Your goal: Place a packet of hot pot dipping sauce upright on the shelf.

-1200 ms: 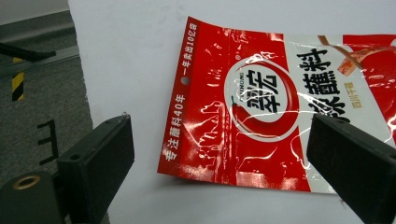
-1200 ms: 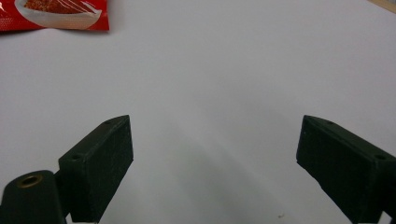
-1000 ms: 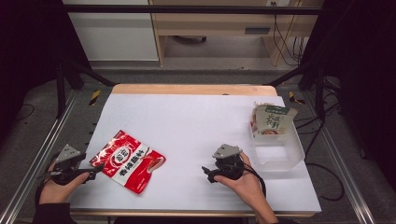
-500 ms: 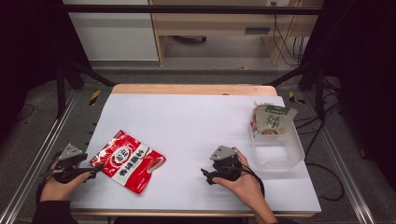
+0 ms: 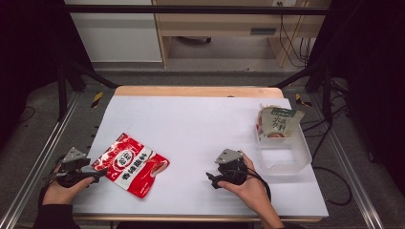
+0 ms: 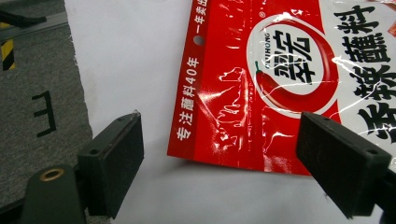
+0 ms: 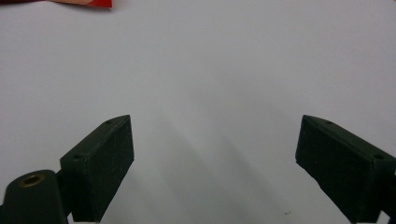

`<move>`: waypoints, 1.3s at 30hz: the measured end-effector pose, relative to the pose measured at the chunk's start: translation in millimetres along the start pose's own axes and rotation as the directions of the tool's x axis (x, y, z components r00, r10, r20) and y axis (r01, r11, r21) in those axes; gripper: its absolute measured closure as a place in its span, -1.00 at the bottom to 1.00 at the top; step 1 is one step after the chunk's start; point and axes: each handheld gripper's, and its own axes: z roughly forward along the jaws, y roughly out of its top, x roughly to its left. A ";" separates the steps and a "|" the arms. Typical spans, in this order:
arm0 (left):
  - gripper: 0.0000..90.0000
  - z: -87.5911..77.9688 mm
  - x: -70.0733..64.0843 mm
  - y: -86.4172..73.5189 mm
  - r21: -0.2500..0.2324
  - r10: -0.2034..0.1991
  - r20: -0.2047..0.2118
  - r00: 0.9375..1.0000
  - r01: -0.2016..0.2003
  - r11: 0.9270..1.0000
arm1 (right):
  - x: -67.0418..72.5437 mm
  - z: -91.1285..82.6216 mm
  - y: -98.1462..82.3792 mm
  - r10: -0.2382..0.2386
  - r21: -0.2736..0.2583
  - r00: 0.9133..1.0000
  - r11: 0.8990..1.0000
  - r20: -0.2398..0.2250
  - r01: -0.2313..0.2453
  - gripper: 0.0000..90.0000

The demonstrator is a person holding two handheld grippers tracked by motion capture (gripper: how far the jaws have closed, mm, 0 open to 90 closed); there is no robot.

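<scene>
A red snack packet (image 5: pixel 131 163) with white lettering lies flat on the white table (image 5: pixel 200 124) at the front left. My left gripper (image 5: pixel 99 173) rests at the table's left edge, pointing right at the packet. In the left gripper view its jaws stand wide, so this gripper (image 6: pixel 224 140) is open, and the packet (image 6: pixel 280 79) has its near edge just ahead of them, untouched by the pads. My right gripper (image 5: pixel 212 179) sits at the front centre, pointing left. It is open (image 7: pixel 212 144) over bare table.
A clear plastic tub (image 5: pixel 286 157) stands at the right edge with a green and white packet (image 5: pixel 277 123) leaning in its far end. A metal frame rail (image 5: pixel 38 162) runs along the table's left side. Cables lie on the floor at the right.
</scene>
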 end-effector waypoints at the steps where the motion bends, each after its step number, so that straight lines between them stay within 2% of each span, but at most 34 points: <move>1: -0.65 0.7 -0.3 0.1 0.000 -0.003 0.002 1.000 0.003 1.000 | 0.2 0.1 0.0 -0.001 0.003 1.000 1.000 0.000 0.001 -0.74; 14: -0.44 2.4 -0.7 -0.4 0.028 -0.022 0.050 0.999 0.021 0.999 | 1.2 1.6 -0.3 -0.007 0.010 1.000 1.000 -0.004 0.007 -0.74; 22: -0.32 -4.8 -3.7 0.9 -0.002 -0.043 0.071 0.997 0.043 0.999 | 1.4 1.8 -0.4 -0.010 0.015 1.000 1.000 -0.005 0.010 -0.74; 24: -0.25 -6.7 -4.8 1.3 -0.010 -0.054 0.102 0.993 0.056 0.998 | 1.3 2.0 -0.7 -0.013 0.015 1.000 1.000 -0.009 0.013 -0.74; 26: -0.20 -7.7 -6.9 1.8 -0.010 -0.051 0.113 0.992 0.053 0.999 | 1.4 1.9 -0.6 -0.013 0.014 1.000 1.000 -0.010 0.014 -0.74; 31: -0.08 -1.9 -6.9 3.6 0.026 -0.050 0.131 0.990 0.047 0.999 | 1.4 2.0 -0.5 -0.018 0.020 1.000 1.000 -0.010 0.018 -0.74; 33: 0.03 -0.6 -5.6 5.7 0.031 -0.046 0.124 0.991 0.043 0.999 | 1.6 2.4 -0.5 -0.016 0.016 1.000 1.000 -0.009 0.016 -0.74; 39: 0.69 4.4 -0.3 11.3 0.036 -0.057 0.083 0.995 0.054 0.998 | 1.2 2.4 -0.2 -0.013 0.009 1.000 1.000 -0.003 0.013 -0.73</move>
